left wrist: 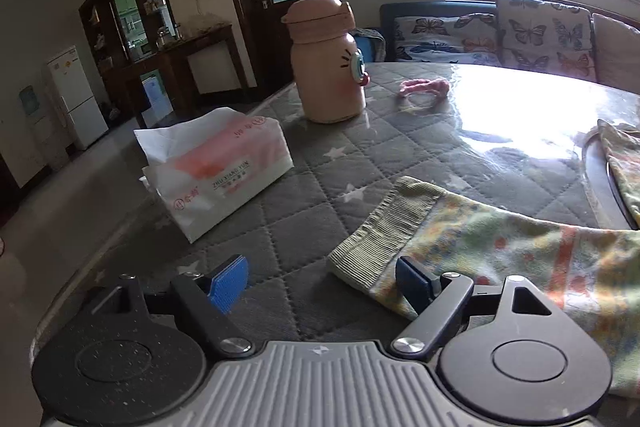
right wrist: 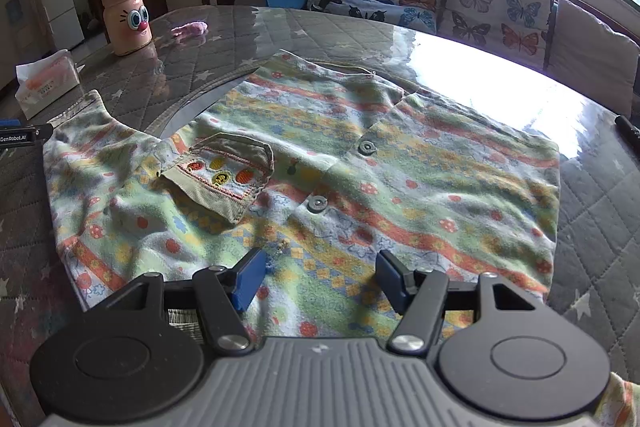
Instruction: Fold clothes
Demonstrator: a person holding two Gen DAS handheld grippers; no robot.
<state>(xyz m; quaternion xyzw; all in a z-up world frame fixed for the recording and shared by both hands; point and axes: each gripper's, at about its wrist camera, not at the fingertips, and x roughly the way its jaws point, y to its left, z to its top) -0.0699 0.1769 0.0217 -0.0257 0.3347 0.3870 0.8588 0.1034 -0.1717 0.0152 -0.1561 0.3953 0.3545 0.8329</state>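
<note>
The tabletop (right wrist: 248, 39), round with a grey quilted star cover under a glossy clear sheet, carries everything. The biggest thing on it is the patterned kids' shirt (right wrist: 360, 163), spread face-up across the middle of the right wrist view, buttons showing, its little pocket (right wrist: 224, 179) at about 9 o'clock of centre. I'd guess it's laid flat like that so the sides can be folded in cleanly.

One sleeve sticks out toward 9 o'clock, and its ribbed cuff (left wrist: 384, 227) sits just ahead of the left claw (left wrist: 320, 285) in the left wrist view. That claw is wide apart with nothing between the pads — the right-hand pad hovers over the cuff's edge, so it looks lined up to pinch the sleeve and bring it inward.

The right claw (right wrist: 320, 281) hangs over the shirt's near hem at 6 o'clock, jaws apart, nothing pinched that I can see.

Clutter next: a tissue pack (left wrist: 216, 171) at 9 o'clock of the cuff, a pink cartoon-face bottle (left wrist: 326, 63) out at 12, and a small pink fuzzy thing (left wrist: 422, 87) just past it at 1 o'clock — can't tell what it is. All are well apart from the shirt, so nothing really blocks a fold. Window glare on the clear sheet is the only annoyance.
</note>
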